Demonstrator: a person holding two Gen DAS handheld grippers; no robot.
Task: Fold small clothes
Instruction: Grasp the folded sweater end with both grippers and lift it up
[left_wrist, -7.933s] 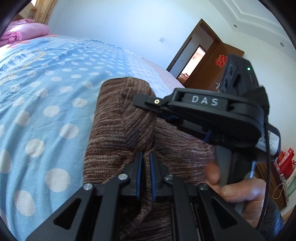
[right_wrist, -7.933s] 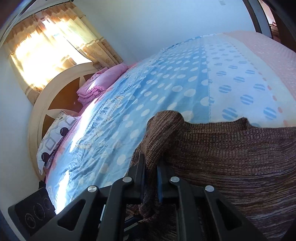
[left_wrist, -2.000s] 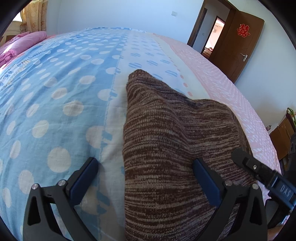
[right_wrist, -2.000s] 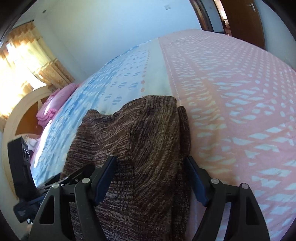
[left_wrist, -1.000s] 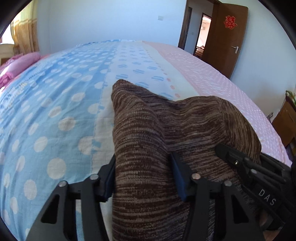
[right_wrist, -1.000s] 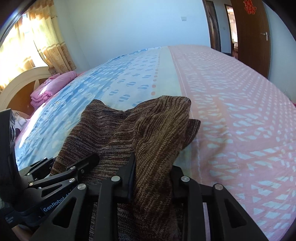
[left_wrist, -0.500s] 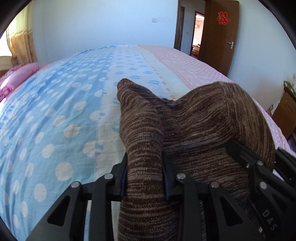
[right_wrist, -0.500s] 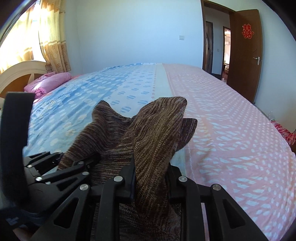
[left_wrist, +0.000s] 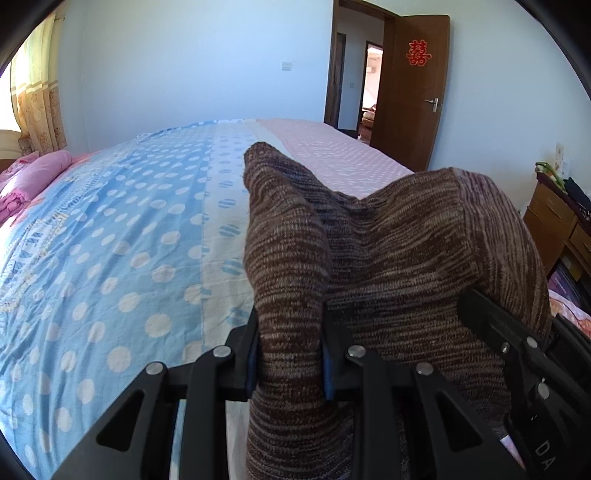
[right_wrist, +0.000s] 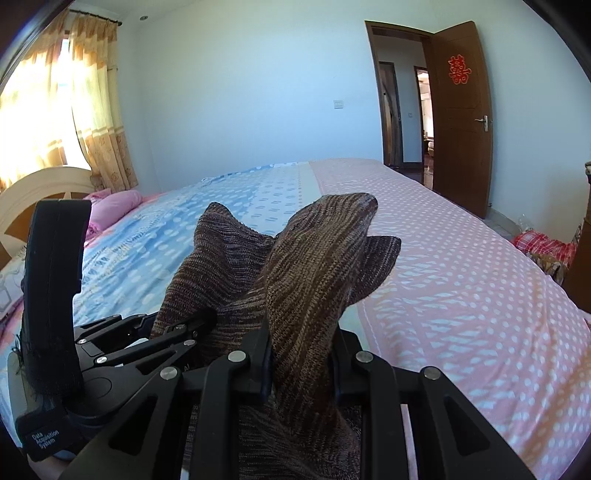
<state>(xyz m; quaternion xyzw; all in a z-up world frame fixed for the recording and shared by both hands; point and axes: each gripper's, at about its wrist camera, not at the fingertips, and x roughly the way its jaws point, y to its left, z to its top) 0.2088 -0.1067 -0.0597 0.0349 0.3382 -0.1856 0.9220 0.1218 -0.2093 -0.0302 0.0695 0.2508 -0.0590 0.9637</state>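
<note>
— Where is the garment?
— Between the jaws of the left claw and of the right claw, raised above the bed.
— And the claws?
— Side by side, the left one just left of the right.
— Beyond them?
— The bed stretches ahead; the door stands far ahead to the right, the pillow to the left.

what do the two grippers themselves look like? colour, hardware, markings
Both are matte black plastic linkages with silver rivets. The left gripper has blue pads; seen from the right gripper, its body carries white "Data Acquisition System" lettering. No cables or sleeves visible.
</note>
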